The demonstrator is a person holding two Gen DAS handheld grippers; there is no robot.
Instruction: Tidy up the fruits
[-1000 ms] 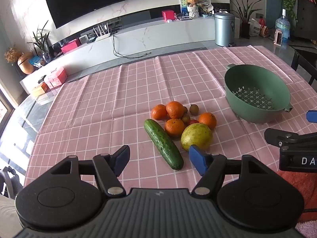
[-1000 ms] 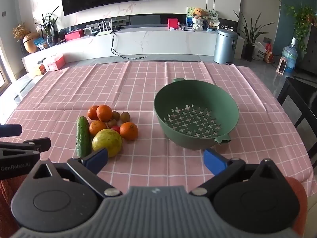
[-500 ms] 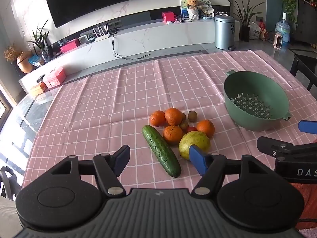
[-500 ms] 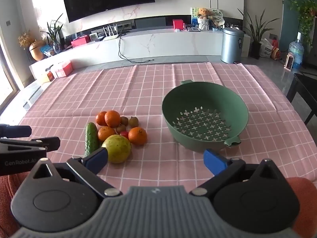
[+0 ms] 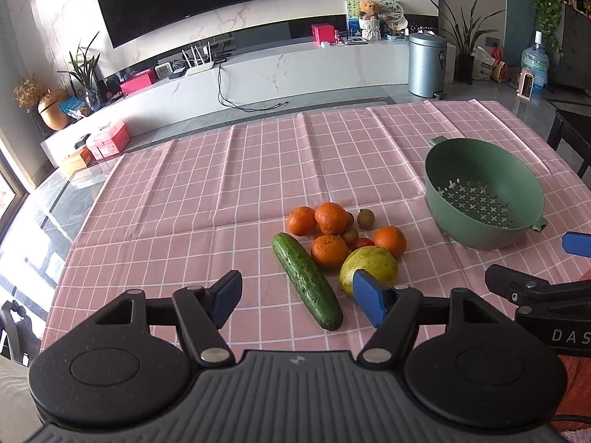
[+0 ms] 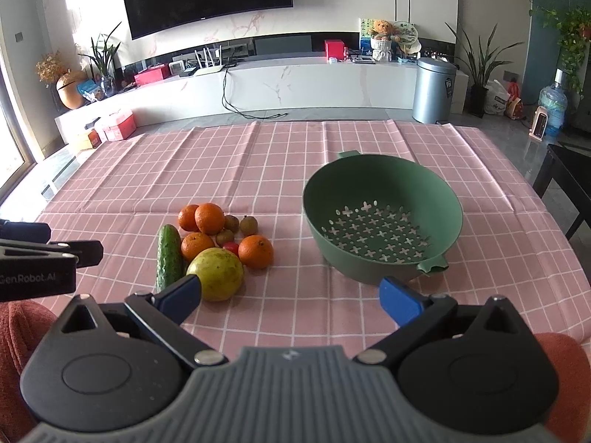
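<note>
A pile of fruit lies mid-table on the pink checked cloth: a cucumber, a yellow-green pomelo-like fruit, several oranges, small brown kiwis and a small red fruit. The pile also shows in the right wrist view, with the cucumber and big fruit. An empty green colander stands right of the pile. My left gripper is open and empty, near the cucumber's end. My right gripper is open and empty, short of the colander.
The colander also shows in the left wrist view. A dark chair stands at the table's right edge. Beyond the far edge are a white TV bench and a metal bin.
Both grippers have drawn back and up slightly, so the fruit and colander sit a little farther off. Both stay open and empty. Nothing on the table moved.
</note>
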